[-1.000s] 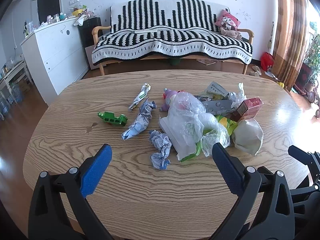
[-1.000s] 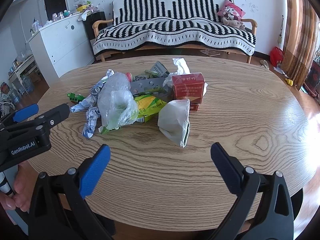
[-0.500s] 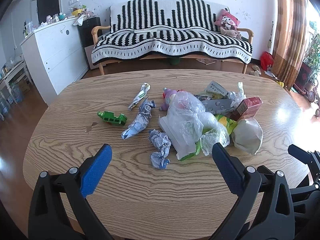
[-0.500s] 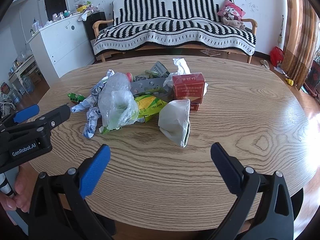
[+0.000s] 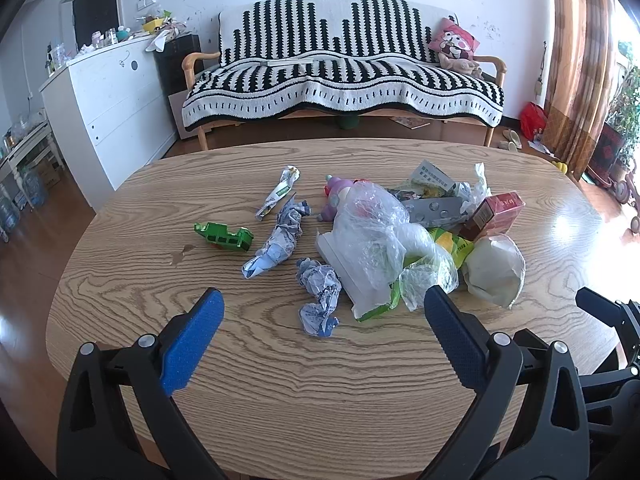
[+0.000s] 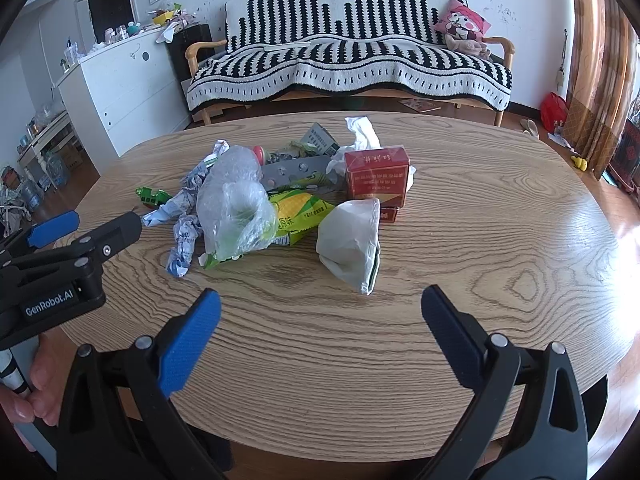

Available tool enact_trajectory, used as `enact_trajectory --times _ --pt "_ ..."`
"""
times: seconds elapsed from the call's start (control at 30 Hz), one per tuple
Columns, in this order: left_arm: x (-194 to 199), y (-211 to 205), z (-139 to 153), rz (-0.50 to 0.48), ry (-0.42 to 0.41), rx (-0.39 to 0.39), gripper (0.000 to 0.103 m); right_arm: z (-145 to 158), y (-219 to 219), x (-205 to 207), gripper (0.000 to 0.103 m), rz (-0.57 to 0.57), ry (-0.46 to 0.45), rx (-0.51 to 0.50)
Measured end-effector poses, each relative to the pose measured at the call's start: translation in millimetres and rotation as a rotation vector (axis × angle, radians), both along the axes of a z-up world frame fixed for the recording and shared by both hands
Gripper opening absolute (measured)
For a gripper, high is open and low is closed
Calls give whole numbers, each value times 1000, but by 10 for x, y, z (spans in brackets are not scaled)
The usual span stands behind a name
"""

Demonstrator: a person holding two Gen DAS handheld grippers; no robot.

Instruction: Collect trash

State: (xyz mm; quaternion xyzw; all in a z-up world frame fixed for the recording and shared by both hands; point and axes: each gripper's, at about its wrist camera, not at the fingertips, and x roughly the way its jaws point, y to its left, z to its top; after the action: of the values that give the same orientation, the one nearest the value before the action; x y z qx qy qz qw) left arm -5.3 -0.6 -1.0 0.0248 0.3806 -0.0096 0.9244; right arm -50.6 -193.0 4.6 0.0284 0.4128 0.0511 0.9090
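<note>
A heap of trash lies mid-table: a clear plastic bag (image 5: 372,232) (image 6: 234,204), crumpled printed paper wads (image 5: 320,296) (image 6: 184,246), a red carton (image 5: 496,216) (image 6: 376,178), a pale crumpled bag (image 5: 496,270) (image 6: 354,240), a yellow-green snack wrapper (image 6: 302,212) and a grey blister strip (image 5: 434,210). My left gripper (image 5: 320,340) stands open over the near table edge, just short of the paper wad. My right gripper (image 6: 320,340) is open too, empty, a little short of the pale bag.
A green toy truck (image 5: 224,236) sits left of the heap on the oval wooden table (image 5: 280,380). Behind stand a striped-covered sofa (image 5: 340,76) and a white cabinet (image 5: 108,92). A hand (image 6: 28,400) holds the left gripper's handle.
</note>
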Motion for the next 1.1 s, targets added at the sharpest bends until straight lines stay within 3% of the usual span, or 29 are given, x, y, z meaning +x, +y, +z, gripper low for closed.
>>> enact_trajectory --times 0.27,0.57,0.73,0.9,1.0,1.1 --pt "28 110 7 8 22 -22 98 -6 5 22 97 2 6 0" --pt "273 824 -164 46 102 -85 98 -32 -149 60 97 19 42 31" --pt "427 988 -401 12 121 -8 98 -144 -217 153 97 30 67 24" --pt "756 871 -696 -29 176 9 97 -304 -323 309 97 18 97 31" --pt "949 803 -806 -26 180 -1 93 -382 -403 440 97 -7 106 41" --pt "1111 789 -881 -10 193 -35 81 -447 -422 603 92 -22 119 54"
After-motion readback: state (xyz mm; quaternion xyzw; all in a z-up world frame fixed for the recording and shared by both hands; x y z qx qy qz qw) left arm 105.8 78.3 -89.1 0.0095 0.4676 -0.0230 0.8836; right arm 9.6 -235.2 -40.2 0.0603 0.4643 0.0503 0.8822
